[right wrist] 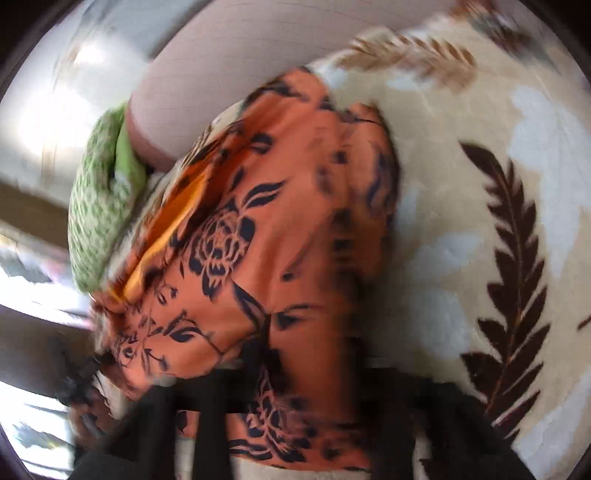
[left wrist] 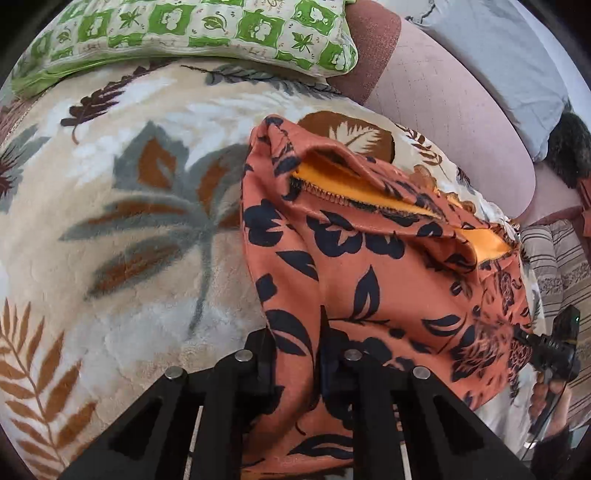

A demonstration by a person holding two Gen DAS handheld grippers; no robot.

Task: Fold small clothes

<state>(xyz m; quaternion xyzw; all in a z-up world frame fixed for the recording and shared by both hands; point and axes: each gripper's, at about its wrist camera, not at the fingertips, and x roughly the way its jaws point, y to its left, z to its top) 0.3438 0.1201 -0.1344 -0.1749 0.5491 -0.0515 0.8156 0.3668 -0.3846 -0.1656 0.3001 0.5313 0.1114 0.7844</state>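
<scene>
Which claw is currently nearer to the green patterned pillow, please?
Left. The left claw grips the orange floral garment on the side facing the green pillow; the right claw grips its far side, away from the pillow.

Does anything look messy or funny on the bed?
Yes. The orange flowered garment lies crumpled on the leaf-patterned blanket, not flat. Its edge is flipped over, showing the bright yellow inside and a dark stitched seam.

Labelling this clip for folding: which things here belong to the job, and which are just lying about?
Job:
- orange garment with black floral print
- left gripper, clamped on it
- right gripper, clamped on it

Lying about:
- green patterned pillow
- beige leaf-print blanket
- grey pillow
</scene>
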